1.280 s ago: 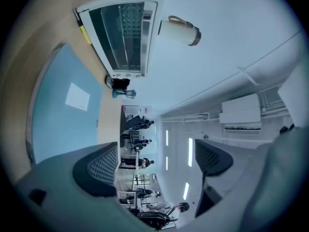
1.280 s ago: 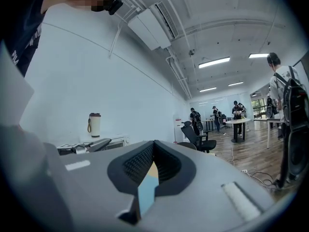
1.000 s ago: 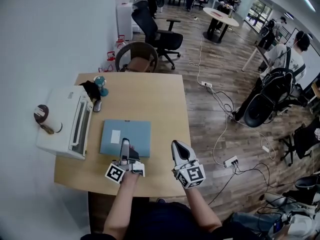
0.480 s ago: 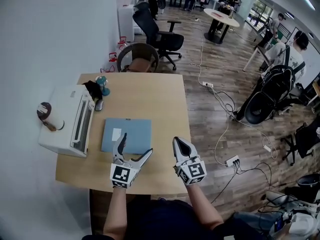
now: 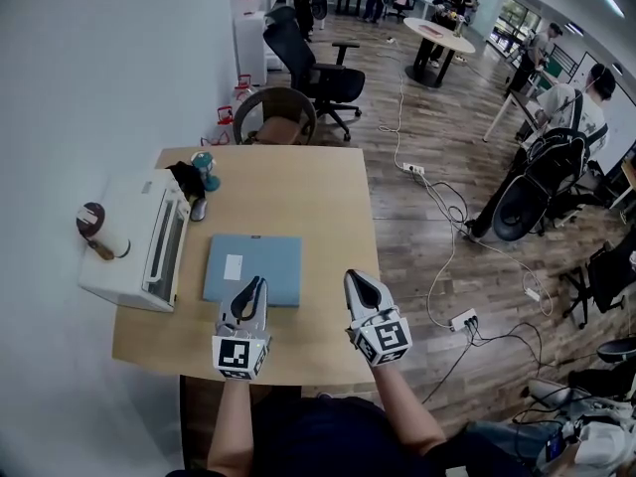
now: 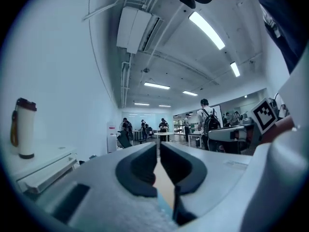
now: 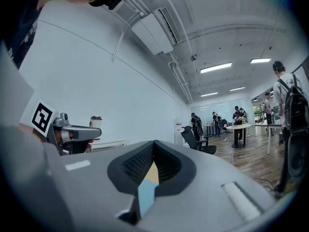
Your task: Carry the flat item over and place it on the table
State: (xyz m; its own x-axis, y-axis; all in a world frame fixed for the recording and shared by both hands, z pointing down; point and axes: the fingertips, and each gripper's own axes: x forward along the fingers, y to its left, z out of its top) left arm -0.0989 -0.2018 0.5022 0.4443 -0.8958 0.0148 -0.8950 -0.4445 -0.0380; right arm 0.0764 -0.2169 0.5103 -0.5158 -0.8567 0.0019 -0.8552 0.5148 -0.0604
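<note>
The flat item (image 5: 260,261) is a blue-grey slab with a white label, lying on the wooden table (image 5: 328,207). My left gripper (image 5: 256,284) hovers at its near edge, tips just over the edge. Its jaws have just been closing and now meet with nothing between them, as the left gripper view (image 6: 158,149) also shows. My right gripper (image 5: 356,278) hangs over bare table to the right of the item, apart from it. Its jaws are shut and empty in the right gripper view (image 7: 154,151).
A white printer (image 5: 134,251) with a tumbler (image 5: 99,229) on it sits at the table's left edge. A teal bottle (image 5: 206,170) and a black object (image 5: 184,179) stand behind it. A chair (image 5: 273,115) faces the far end. Cables and a power strip (image 5: 459,321) lie on the floor at right.
The left gripper pulled back from the item's near edge, rolled over from lying on its side, and its wide-open jaws came together. The right gripper stayed put.
</note>
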